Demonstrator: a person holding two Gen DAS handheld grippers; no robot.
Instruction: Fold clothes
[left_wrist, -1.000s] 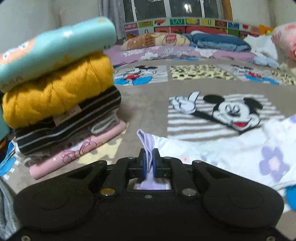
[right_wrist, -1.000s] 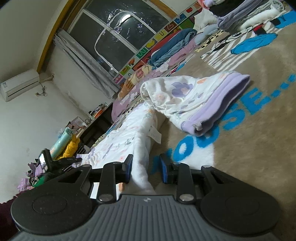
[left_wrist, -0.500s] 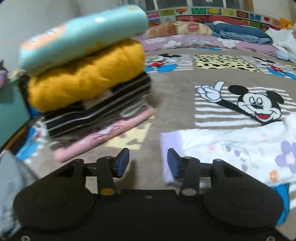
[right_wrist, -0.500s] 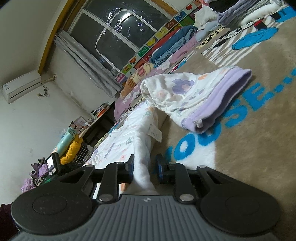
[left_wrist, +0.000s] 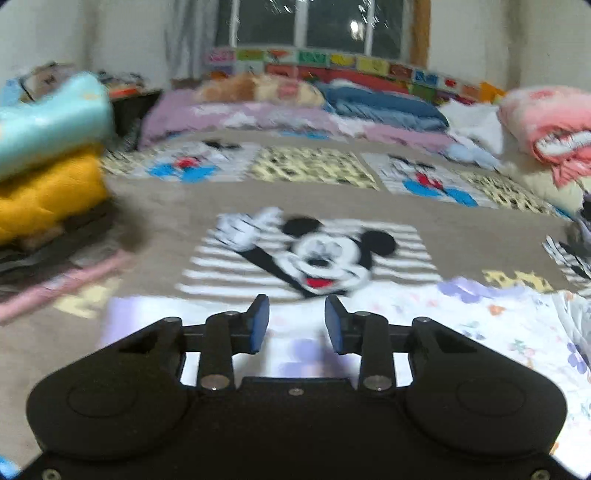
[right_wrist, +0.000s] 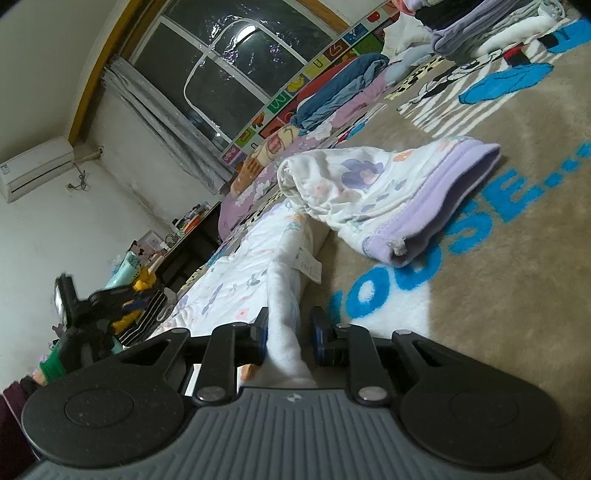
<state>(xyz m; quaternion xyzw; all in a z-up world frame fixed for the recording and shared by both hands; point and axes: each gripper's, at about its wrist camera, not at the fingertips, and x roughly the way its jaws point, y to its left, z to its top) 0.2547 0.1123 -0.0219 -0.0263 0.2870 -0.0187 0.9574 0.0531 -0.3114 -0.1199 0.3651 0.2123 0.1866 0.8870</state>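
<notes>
A white floral garment with lilac trim (left_wrist: 461, 325) lies spread on the Mickey Mouse blanket (left_wrist: 314, 206). My left gripper (left_wrist: 297, 319) is open and empty just above the garment's lilac-edged end. In the right wrist view the same garment (right_wrist: 373, 195) has one end folded over with a lilac hem. My right gripper (right_wrist: 290, 332) has its jaws apart, with a raised fold of the white fabric (right_wrist: 284, 317) between them; the right pad stands off the cloth. The left gripper also shows in the right wrist view (right_wrist: 88, 306).
A stack of folded clothes (left_wrist: 48, 177), teal on top of mustard yellow, striped and pink, stands at the left. Bedding and pillows (left_wrist: 369, 107) line the far edge under the window. A pink blanket (left_wrist: 546, 125) sits at the far right.
My left gripper let go of the lilac-edged end, opened, and swung right, away from the stack. My right gripper's jaws closed in, then opened again around the fold.
</notes>
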